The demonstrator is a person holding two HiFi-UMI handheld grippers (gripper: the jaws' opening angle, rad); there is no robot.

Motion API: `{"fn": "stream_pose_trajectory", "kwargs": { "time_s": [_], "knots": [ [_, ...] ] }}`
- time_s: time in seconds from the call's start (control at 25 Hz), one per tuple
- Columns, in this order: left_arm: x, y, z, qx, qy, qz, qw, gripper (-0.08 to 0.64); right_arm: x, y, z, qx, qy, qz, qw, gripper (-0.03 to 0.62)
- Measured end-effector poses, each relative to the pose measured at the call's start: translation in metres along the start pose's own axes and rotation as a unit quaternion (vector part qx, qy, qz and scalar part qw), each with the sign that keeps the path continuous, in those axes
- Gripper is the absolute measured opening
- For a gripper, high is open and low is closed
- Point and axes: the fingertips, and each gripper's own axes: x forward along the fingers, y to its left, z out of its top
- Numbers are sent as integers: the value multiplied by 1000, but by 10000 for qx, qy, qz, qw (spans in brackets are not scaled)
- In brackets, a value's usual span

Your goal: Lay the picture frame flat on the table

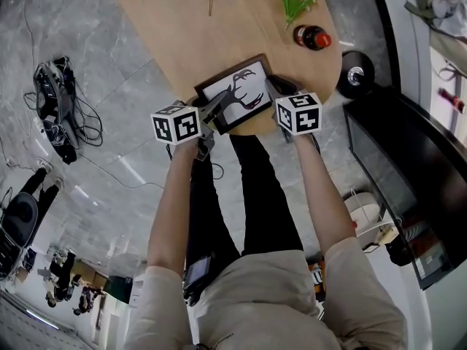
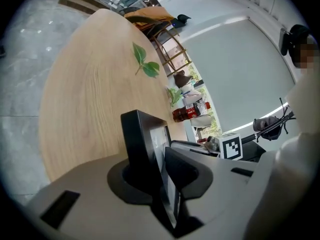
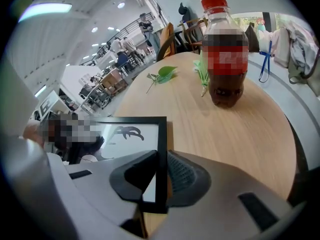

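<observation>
A: Frame position?
B: Frame at the table's near edge, picture side up, tilted. Contact with the top unclear.
A: Grips?
B: Left gripper clamped on the frame's left edge, right gripper clamped on its right edge.

Black picture frame, tan wood-grain table, red-capped bottle

The left gripper has its fingers clamped on the picture frame, wooden table behind it.
</observation>
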Motion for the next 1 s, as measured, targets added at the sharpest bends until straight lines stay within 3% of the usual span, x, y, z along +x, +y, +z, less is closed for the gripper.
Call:
{"fn": "stream_pose_trajectory", "kwargs": {
  "time_s": [0.16,0.36,0.6,1.0],
  "knots": [
    [-4,6,-10,-214,137,123,9996,94,-2,-2,-3,-63,47,-148,9999,86],
    [-18,24,-13,-649,-5,324,9974,110,-5,-7,-3,-296,-22,-423,9987,86],
    [-30,36,-31,-487,111,502,9975,112,-5,-6,-6,-418,-123,-593,9973,86],
    [-37,42,-56,-265,299,468,9981,114,-8,-1,-20,-482,-305,-1099,9923,86]
  ]
}}
